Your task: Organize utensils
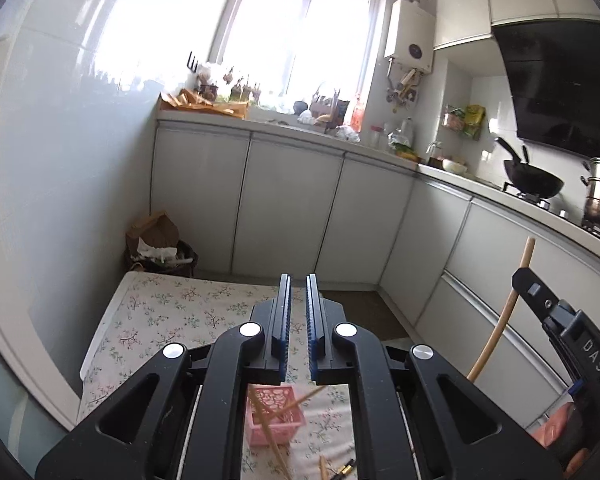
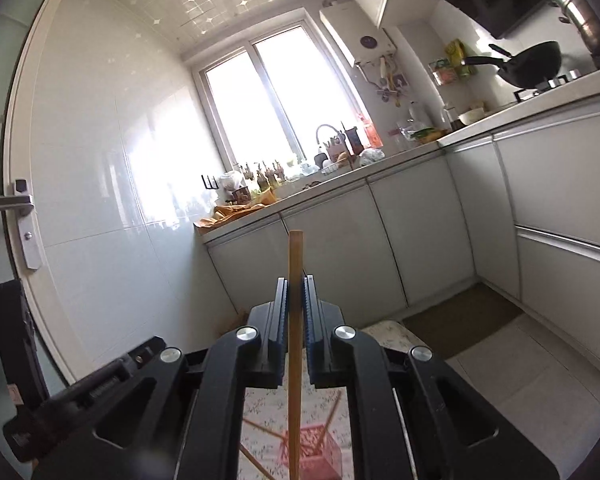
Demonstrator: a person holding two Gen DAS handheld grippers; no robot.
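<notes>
Right wrist: chopstick's (image 2: 295, 344) lower end cropped.

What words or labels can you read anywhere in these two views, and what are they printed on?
"DAS": white letters on the black body of the right gripper, seen at the left view's edge.
Water heater round badge: too blurred to read.
Packets on the wall rack: print too small to read.

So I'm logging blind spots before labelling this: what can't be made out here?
- Pink basket, left wrist view: its sides are hidden behind the left hand-held gripper.
- Chopstick in the right hand-held gripper: its lower end is cut off by the frame edge.
- Dark utensil: partly hidden, type unclear.
</notes>
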